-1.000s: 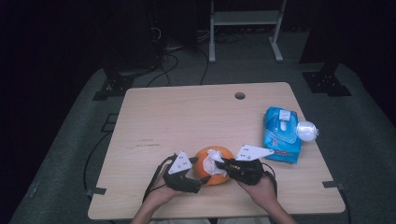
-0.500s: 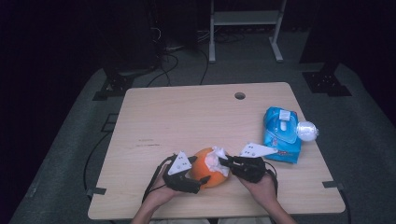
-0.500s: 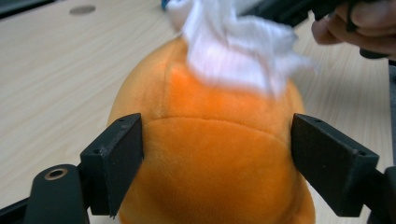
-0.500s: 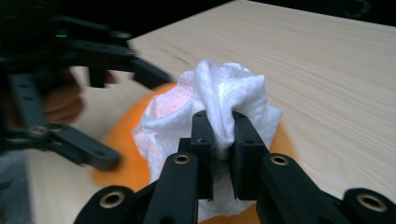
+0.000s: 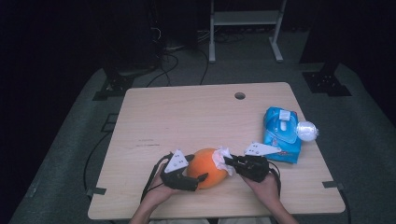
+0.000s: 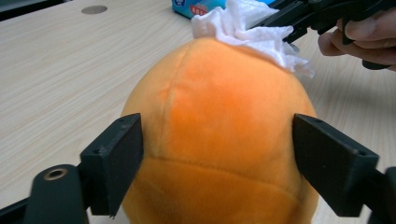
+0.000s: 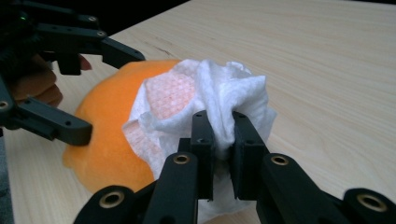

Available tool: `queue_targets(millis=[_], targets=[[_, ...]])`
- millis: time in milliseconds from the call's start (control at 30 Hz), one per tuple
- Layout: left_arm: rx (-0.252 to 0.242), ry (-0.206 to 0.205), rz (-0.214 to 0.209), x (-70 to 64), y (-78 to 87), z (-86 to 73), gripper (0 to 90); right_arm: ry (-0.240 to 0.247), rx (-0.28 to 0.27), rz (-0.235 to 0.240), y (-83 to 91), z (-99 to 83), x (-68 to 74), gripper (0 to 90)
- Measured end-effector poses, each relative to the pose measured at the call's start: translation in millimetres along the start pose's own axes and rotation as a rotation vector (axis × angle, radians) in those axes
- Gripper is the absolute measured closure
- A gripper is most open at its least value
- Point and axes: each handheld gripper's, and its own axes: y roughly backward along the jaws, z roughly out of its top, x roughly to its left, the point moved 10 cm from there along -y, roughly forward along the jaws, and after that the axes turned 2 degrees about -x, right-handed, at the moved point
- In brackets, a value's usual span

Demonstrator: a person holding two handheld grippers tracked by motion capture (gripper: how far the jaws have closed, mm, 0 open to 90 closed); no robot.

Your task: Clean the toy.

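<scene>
A round orange plush toy point(image 5: 207, 167), soft and fuzzy with faint seams running over its dome, sits on the wooden table between the two jaws of the left gripper point(image 6: 219, 154), which press against its sides. A crumpled white wet wipe point(image 7: 205, 107), bunched into folds with a dimpled texture, lies against the toy's upper side on the part facing the right gripper point(image 7: 219, 154). That gripper's jaws pinch a fold of the wipe, holding it pressed onto the orange surface.
</scene>
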Motion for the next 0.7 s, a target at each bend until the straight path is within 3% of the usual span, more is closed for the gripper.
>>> queue_targets(millis=[100, 233, 433, 533, 600, 700], targets=[[-0.005, 0.020, -0.013, 2.2, 1.0, -1.8, 19.2, -0.018, 0.023, -0.029, -2.0, -7.4, -9.6, 80.4], [0.000, 0.024, -0.024, 1.9, 1.2, -3.0, 20.0, -0.062, 0.045, -0.029, -4.6, -15.2, -16.5, 80.4], [0.011, -0.009, -0.039, -3.0, -0.2, -3.9, 22.2, -0.047, -0.027, 0.022, 0.7, 5.6, -3.8, 80.4], [0.014, -0.024, -0.033, -5.1, 0.3, -2.3, 21.9, -0.044, -0.017, 0.012, -0.5, 3.0, -7.6, 80.3], [0.000, -0.013, -0.024, -3.8, 2.7, 1.9, 19.2, -0.061, 0.017, -0.008, -4.0, -7.0, -14.8, 80.3], [-0.007, 0.020, 0.011, 1.9, 7.3, 7.7, 14.6, -0.100, 0.027, -0.002, -5.2, -13.2, -18.5, 80.4]])
